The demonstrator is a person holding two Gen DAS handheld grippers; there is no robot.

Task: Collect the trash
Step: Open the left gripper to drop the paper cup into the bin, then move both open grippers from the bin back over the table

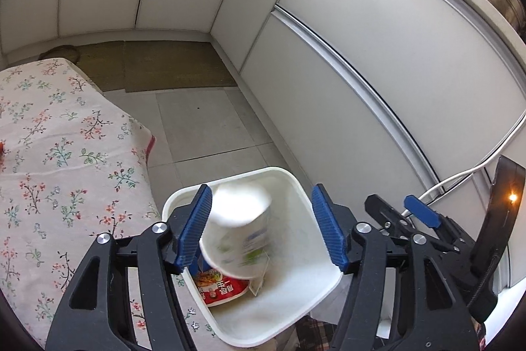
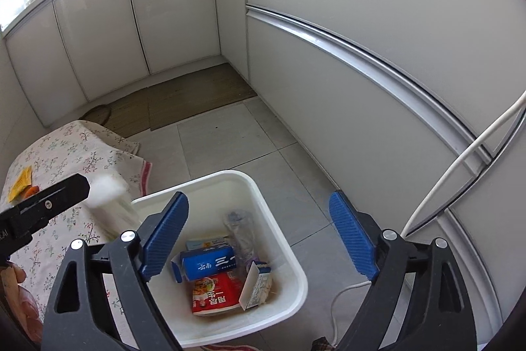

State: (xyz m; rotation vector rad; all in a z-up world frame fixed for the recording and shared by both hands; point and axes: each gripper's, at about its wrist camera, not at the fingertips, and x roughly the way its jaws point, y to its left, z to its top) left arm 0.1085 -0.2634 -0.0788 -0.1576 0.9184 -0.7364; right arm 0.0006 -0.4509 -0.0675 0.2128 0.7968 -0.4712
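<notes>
Both grippers hover over the white bin (image 2: pixel 289 255) on the floor, jaws spread wide and gripping nothing. A blurred paper cup (image 1: pixel 236 229) sits between the left gripper's (image 1: pixel 261 227) jaws, over the cartons (image 2: pixel 213 298) inside. The right gripper (image 2: pixel 259 239) is empty.

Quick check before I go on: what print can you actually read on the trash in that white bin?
"三" in white, on the blue rectangular carton in the white plastic bin; the characters before it are too small.
"一" among large white characters on the red flat packet; the rest I cannot read.
White paper cup between the left gripper's open jaws: green-blue print, motion-blurred.
Small white carton: too small.
</notes>
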